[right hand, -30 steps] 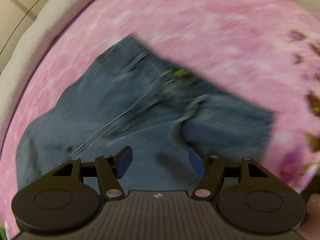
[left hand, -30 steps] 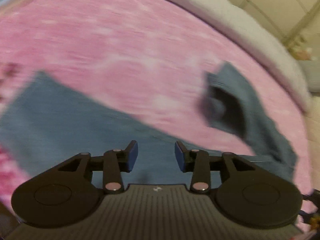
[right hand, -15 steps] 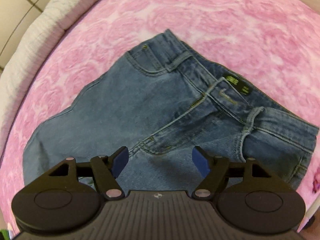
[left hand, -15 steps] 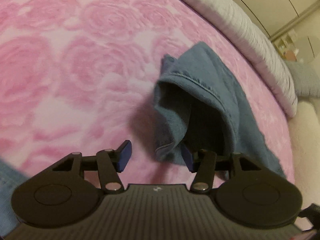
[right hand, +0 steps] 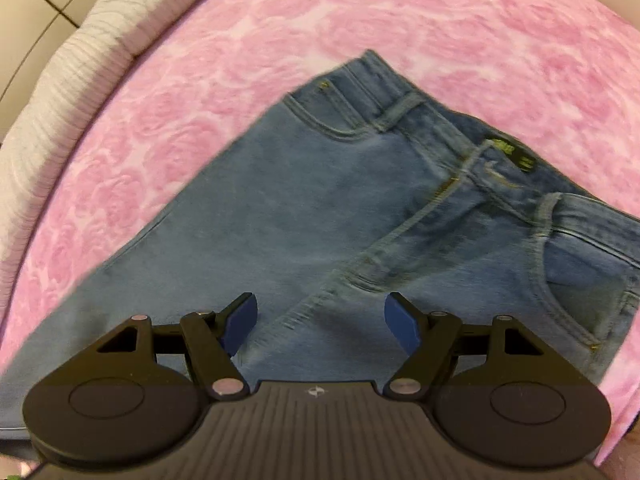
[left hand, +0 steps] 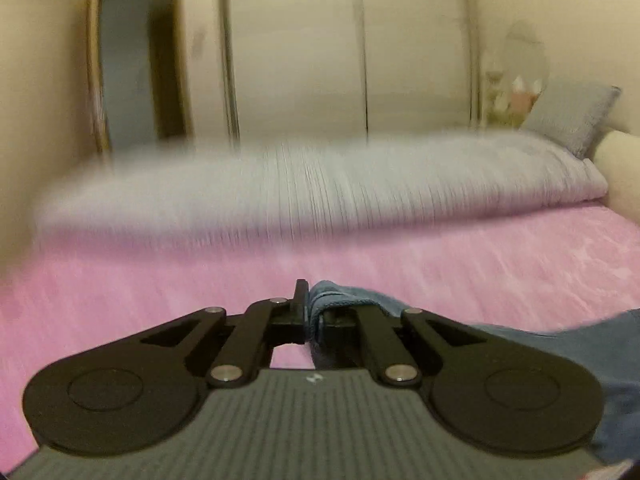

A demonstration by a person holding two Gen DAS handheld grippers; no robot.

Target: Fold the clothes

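Surface: a bed covered by a pink blanket [right hand: 460, 28] with a rose pattern, filling most of the right wrist view.
Far edge: a pale ribbed duvet [left hand: 320, 184], bunched in a long roll, lies along the blanket's far side; it also curves round the upper left corner of the right wrist view.
Head end: a grey pillow [left hand: 572, 116] leans up at the right end of the duvet roll.
On the blanket: a pair of blue jeans [right hand: 320, 208] lies spread flat, front up, waistband toward the upper right, legs running toward the lower left.
Raised part: in the left wrist view a hem of the jeans stands up off the blanket; the rest trails away to the right.
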